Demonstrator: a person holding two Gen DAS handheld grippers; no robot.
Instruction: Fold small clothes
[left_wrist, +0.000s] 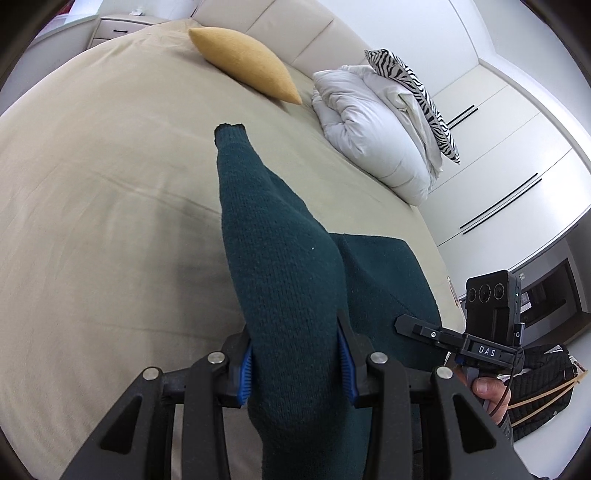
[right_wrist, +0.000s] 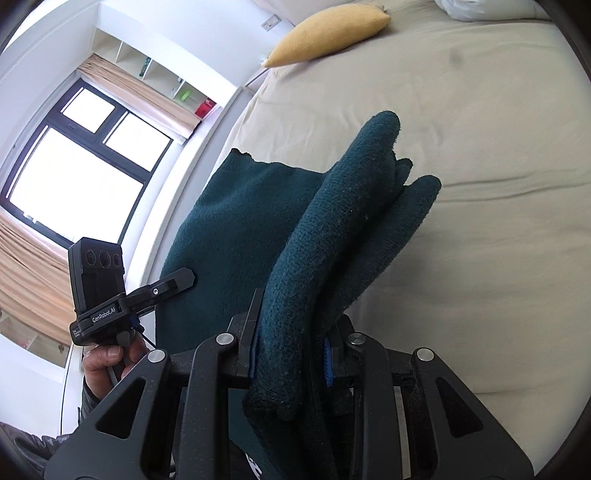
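Note:
A dark green knitted sweater (left_wrist: 284, 266) hangs between both grippers above the beige bed (left_wrist: 110, 184). My left gripper (left_wrist: 295, 365) is shut on a thick fold of it, and a sleeve stretches forward from the blue pads (left_wrist: 246, 373) to its cuff. In the right wrist view my right gripper (right_wrist: 291, 354) is shut on the sweater (right_wrist: 332, 240), whose bunched folds stand up past the fingers. The sweater's flat body (right_wrist: 229, 221) spreads to the left toward the other gripper (right_wrist: 173, 284), held by a hand. The right gripper's handle (left_wrist: 476, 343) shows at the lower right of the left wrist view.
A mustard cushion (left_wrist: 243, 62) lies near the headboard. A folded white duvet (left_wrist: 373, 125) with a zebra-print pillow (left_wrist: 417, 92) sits at the bed's right side. White wardrobe doors (left_wrist: 517, 147) stand beyond. A window (right_wrist: 74, 155) with curtains is left of the bed.

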